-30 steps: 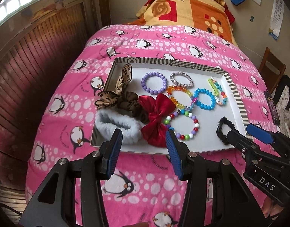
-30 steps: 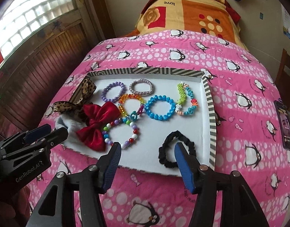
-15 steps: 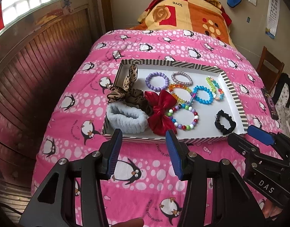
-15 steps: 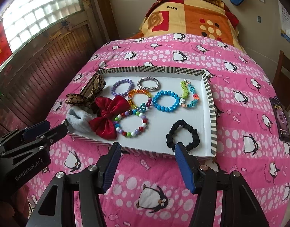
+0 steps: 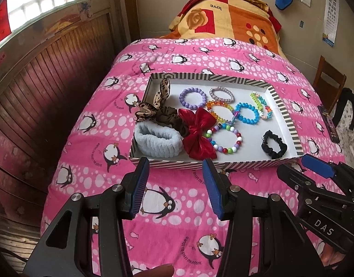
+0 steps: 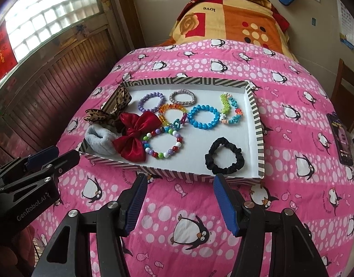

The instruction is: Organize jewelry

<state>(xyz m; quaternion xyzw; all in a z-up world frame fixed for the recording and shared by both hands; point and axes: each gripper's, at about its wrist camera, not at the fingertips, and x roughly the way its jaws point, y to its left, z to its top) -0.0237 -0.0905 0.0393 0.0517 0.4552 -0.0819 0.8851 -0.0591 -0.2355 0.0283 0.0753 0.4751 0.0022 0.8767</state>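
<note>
The bed under its pink penguin-print quilt [image 5: 153, 53] fills the field ahead of both your grippers. On it, just beyond your jaws, lies the shallow white tray with a black-and-white striped rim [image 6: 255, 106]. Your left gripper [image 5: 174, 184] hovers short of the tray's near edge, jaws apart, holding nothing. Your right gripper [image 6: 179, 198] does likewise, jaws apart and empty. Ahead-left of your left jaws: the pale grey fluffy band [image 5: 157, 139], the red satin bow [image 5: 197, 131] touching it. Straight ahead of your right jaws: the black fabric scrunchie [image 6: 224, 155], apart from the rest. Further on: the multicoloured bead bracelet [image 6: 163, 144], blue bead bracelet [image 6: 203, 117], purple bead bracelet [image 6: 151, 101].
</note>
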